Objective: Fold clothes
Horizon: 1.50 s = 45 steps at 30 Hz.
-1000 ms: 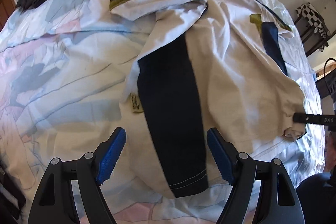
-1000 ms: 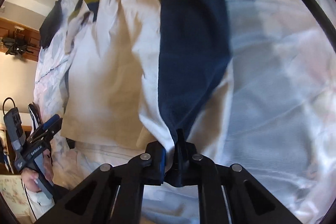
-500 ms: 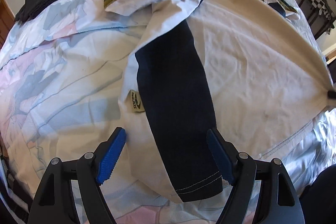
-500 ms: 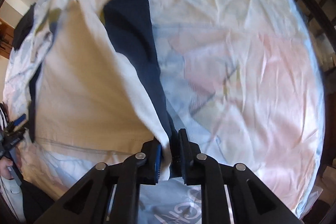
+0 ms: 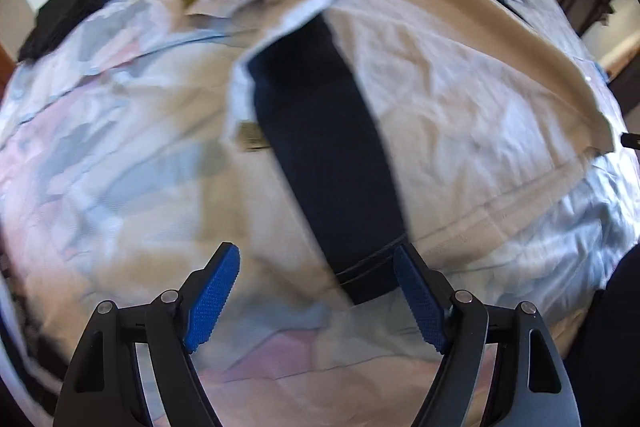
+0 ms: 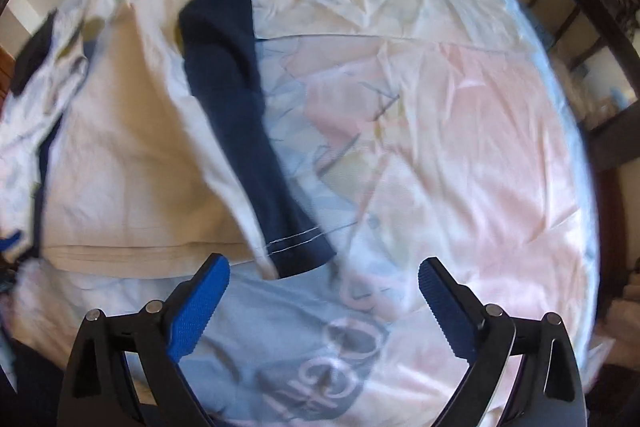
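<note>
cream shirt (image 6: 132, 155) spread flat on the bed (image 6: 460, 155), navy side stripes running hem to collar, hem at the near edge, small tag unreadable, right hand-held gripper (image 6: 324, 303) just sprang wide, nothing in it, left hand-held gripper (image 5: 316, 291) open, empty

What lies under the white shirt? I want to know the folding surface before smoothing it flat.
A pastel printed bedsheet shows around the white shirt with navy side panels, so the shirt lies on it. The sheet directly beneath the shirt is covered and cannot be seen.
</note>
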Each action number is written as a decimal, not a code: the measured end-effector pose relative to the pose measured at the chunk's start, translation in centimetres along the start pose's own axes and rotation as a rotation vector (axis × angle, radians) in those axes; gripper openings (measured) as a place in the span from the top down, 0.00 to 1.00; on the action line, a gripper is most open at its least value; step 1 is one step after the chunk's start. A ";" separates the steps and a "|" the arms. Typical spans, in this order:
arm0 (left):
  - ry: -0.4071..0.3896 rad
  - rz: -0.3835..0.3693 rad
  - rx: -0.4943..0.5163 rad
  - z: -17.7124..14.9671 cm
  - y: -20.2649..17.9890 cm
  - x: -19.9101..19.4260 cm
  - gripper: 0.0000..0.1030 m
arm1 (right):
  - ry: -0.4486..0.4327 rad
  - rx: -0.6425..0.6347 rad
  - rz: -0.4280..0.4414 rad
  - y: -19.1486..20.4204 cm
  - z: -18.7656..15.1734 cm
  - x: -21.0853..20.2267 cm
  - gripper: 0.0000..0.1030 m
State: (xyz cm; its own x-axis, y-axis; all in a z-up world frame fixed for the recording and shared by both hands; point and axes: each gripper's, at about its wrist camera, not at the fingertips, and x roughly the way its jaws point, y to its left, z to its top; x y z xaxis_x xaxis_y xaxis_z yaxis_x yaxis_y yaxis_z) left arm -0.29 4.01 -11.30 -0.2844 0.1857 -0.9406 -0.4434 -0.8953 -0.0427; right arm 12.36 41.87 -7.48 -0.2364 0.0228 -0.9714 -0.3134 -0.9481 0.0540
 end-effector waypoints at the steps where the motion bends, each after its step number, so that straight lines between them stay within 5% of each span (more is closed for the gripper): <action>1: 0.006 -0.015 -0.013 0.2 0.2 0.2 0.23 | 0.007 -0.005 0.007 0.0 -0.1 0.3 0.06; 8: 0.007 -0.089 -0.197 0.9 5.5 -0.5 0.23 | 0.023 -0.010 0.085 -0.3 0.7 1.9 0.06; 12: 0.037 -0.192 -0.269 1.8 5.7 0.5 0.23 | 0.038 -0.044 0.092 0.4 0.8 2.6 0.08; 17: 0.045 -0.217 -0.200 3.1 2.2 1.0 0.23 | 0.025 -0.036 0.106 0.4 0.9 2.6 0.08; 22: 0.081 -0.056 -0.088 4.1 -1.6 0.4 0.23 | 0.033 0.014 0.100 -0.5 1.0 2.8 0.08; 27: 0.067 -0.038 -0.098 5.5 -2.4 -1.8 0.23 | 0.026 0.008 0.100 -0.3 0.9 2.7 0.08; 30: 0.070 -0.115 -0.156 6.0 -2.6 -2.3 0.23 | 0.023 0.008 0.102 0.0 1.0 2.7 0.08; 33: 0.136 -0.034 -0.129 5.9 -2.2 -0.1 0.23 | 0.015 0.003 0.107 0.3 1.0 2.5 0.08; 35: 0.146 -0.076 -0.154 5.6 -2.1 0.7 0.23 | 0.010 0.000 0.112 0.4 1.0 2.3 0.08; 39: 0.163 0.033 -0.116 4.9 -2.1 1.5 0.25 | 0.003 0.011 0.121 0.1 0.5 1.9 0.08; 42: 0.159 0.057 -0.094 4.3 -2.2 1.8 0.45 | 0.002 0.025 0.122 -0.7 0.6 2.4 0.08; 44: 0.152 0.058 -0.060 4.1 -2.7 1.8 0.81 | 0.006 0.035 0.124 -1.0 0.5 2.7 0.08; 45: 0.144 0.072 -0.041 4.0 -3.0 1.7 0.87 | 0.009 0.038 0.125 -1.0 0.4 2.6 0.08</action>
State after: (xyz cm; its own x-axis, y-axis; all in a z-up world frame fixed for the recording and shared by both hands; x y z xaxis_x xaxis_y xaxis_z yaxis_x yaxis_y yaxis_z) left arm -2.87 8.65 -11.45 -0.1881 0.0629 -0.9801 -0.3905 -0.9204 0.0158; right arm 11.63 43.00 -9.94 -0.2679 -0.0977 -0.9585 -0.3168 -0.9306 0.1834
